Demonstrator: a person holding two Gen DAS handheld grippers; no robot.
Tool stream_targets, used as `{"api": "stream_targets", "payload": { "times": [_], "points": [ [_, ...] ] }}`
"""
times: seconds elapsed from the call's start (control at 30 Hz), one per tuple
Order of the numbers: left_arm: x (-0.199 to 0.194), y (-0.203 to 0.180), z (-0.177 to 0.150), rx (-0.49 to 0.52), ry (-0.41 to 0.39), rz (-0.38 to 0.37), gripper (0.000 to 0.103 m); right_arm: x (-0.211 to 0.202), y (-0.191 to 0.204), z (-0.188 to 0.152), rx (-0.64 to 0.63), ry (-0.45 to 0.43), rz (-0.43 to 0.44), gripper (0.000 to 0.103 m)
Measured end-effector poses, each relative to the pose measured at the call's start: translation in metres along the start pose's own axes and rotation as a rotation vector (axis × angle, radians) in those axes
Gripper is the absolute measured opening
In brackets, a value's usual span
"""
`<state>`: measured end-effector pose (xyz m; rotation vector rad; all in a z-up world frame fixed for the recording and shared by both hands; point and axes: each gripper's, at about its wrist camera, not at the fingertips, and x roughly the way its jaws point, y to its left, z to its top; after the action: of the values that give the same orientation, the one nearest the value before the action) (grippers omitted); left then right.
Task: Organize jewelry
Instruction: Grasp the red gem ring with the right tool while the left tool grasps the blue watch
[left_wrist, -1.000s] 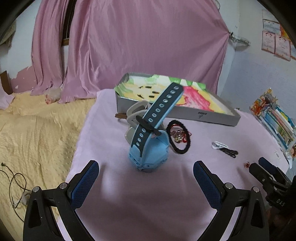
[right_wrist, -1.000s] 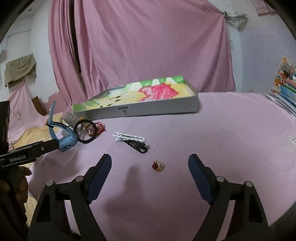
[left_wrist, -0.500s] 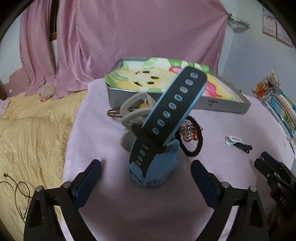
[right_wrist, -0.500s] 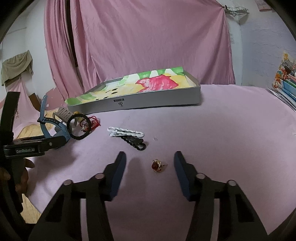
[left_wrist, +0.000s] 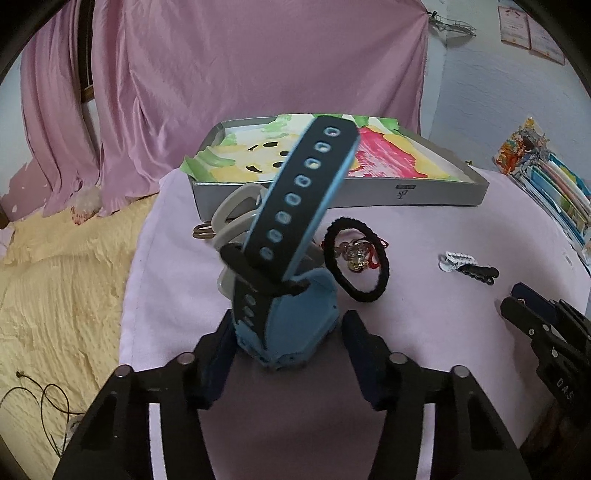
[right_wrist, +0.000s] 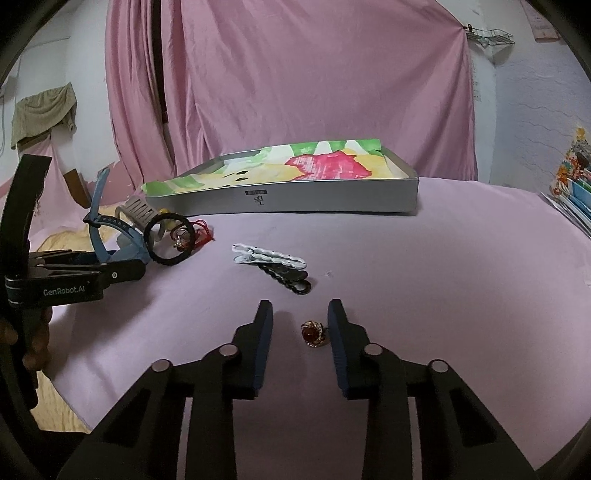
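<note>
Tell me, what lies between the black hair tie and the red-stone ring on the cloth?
Two hair clips, one white, one black, lie between the hair tie and the ring; the right wrist view shows it.

Pink-covered table (right_wrist: 443, 258) carries a grey tray (right_wrist: 295, 201), blue watch (left_wrist: 284, 295), black hair tie (right_wrist: 168, 242), 2 clips (right_wrist: 273, 266), red ring (right_wrist: 314, 332).

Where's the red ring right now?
In the right wrist view, the red ring lies on the pink cloth between the right gripper's open fingers, just short of the hair clips.
</note>
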<state>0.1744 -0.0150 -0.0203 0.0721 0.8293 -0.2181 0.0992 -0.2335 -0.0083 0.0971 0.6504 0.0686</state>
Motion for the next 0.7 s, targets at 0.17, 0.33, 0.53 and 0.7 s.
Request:
{"api": "stream_targets", "payload": {
  "times": [0.17, 0.33, 0.53, 0.7],
  "points": [
    [-0.002, -0.004, -0.003, 0.014, -0.009, -0.012, 0.050, 0.000, 0.000, -0.002, -0.008, 0.000, 0.005, 0.013],
    [-0.010, -0.012, -0.011, 0.023, -0.013, -0.040, 0.050, -0.002, 0.004, -0.003, -0.030, 0.004, 0.034, 0.012],
    [-0.020, -0.024, -0.022, -0.009, -0.039, -0.116, 0.050, -0.008, 0.004, -0.002, -0.027, -0.018, 0.079, 0.012],
    [-0.025, -0.026, -0.020, -0.062, -0.075, -0.159, 0.050, -0.019, 0.001, 0.012, -0.035, -0.055, 0.100, 0.012]
  ]
}}
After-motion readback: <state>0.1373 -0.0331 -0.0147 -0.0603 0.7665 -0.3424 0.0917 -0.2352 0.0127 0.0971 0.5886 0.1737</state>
